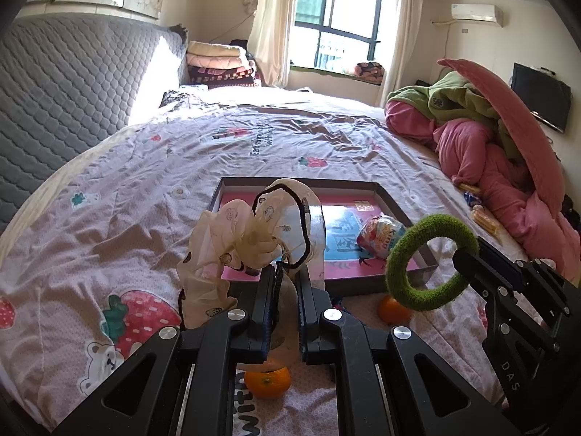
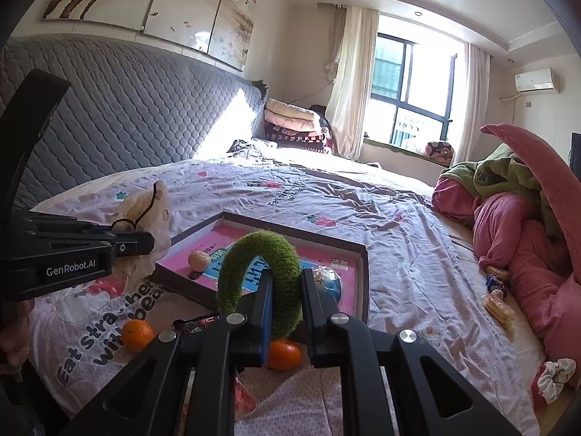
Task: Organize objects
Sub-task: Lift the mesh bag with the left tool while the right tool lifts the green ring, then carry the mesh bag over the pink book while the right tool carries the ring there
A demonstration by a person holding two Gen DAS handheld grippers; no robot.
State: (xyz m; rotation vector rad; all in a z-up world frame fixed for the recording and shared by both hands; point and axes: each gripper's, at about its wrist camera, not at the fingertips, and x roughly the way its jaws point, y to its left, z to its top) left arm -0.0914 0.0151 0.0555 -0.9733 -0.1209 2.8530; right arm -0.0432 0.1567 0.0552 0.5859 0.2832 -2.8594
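While clamped: scrunchie (image 1: pixel 254 239), green ring (image 2: pixel 259 283)

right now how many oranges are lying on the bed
2 oranges. One lies on the sheet's lettering in front of the tray. The other lies under the green ring in the right gripper. More may be hidden.

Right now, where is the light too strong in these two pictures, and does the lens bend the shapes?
Left wrist view: sunlight washes out the far bed sheet near the window; the bed edge curves from fisheye distortion. Right wrist view: the same glare lies on the sheet below the headboard, whose top bows; the dark lens rim cuts the corners. The green ring stays sharp.
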